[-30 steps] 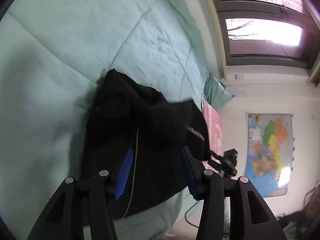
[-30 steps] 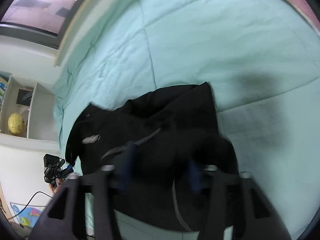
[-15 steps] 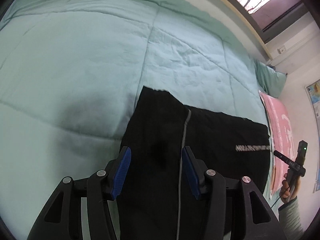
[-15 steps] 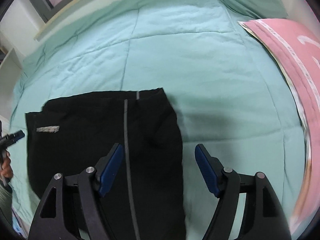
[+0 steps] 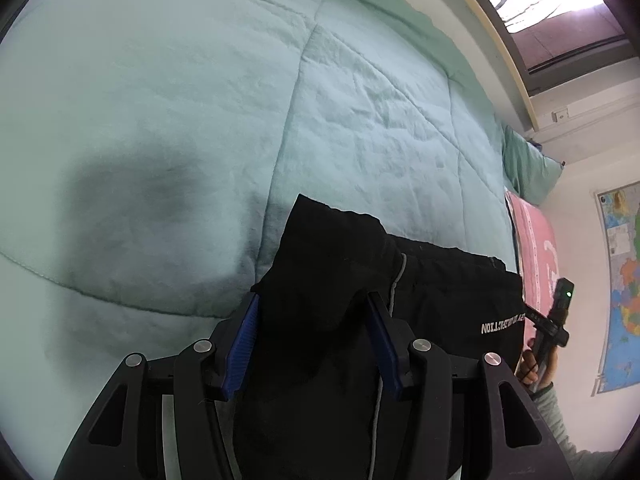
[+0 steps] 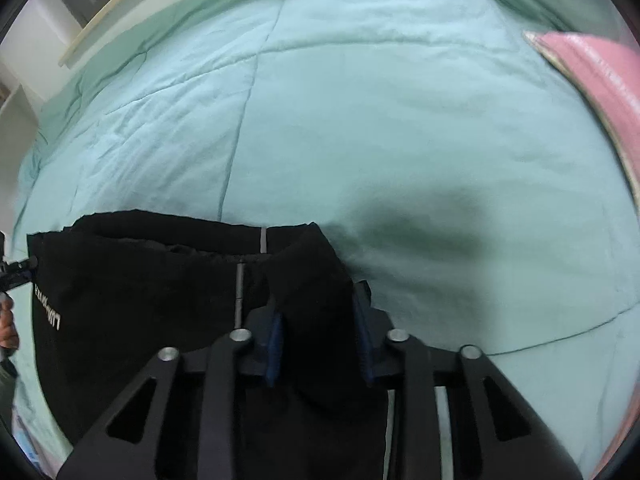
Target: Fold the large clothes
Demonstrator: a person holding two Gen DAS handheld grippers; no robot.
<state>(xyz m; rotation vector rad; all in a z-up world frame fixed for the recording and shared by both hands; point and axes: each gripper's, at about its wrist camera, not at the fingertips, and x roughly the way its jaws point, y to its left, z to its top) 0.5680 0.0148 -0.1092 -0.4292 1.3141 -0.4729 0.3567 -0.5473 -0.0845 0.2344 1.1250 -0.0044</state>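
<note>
Two grippers, left [image 5: 312,344] and right [image 6: 318,340], over black fabric garment [image 5: 360,280] on quilted mint-green bed cover [image 5: 200,100]: right fingers closing on raised fold, left fingers half-wide astride cloth; risk of fold slipping from uneven bite.

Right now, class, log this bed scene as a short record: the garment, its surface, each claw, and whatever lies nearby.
garment: black trousers, white lettering, grey side stripe, partly folded
surface: mint quilt
left claw: pads either side of the fabric, grip unclear
right claw: closing, a raised fold of the fabric between its pads
nearby: pink pillow at the quilt's edge
backdrop: wall map, window
</note>
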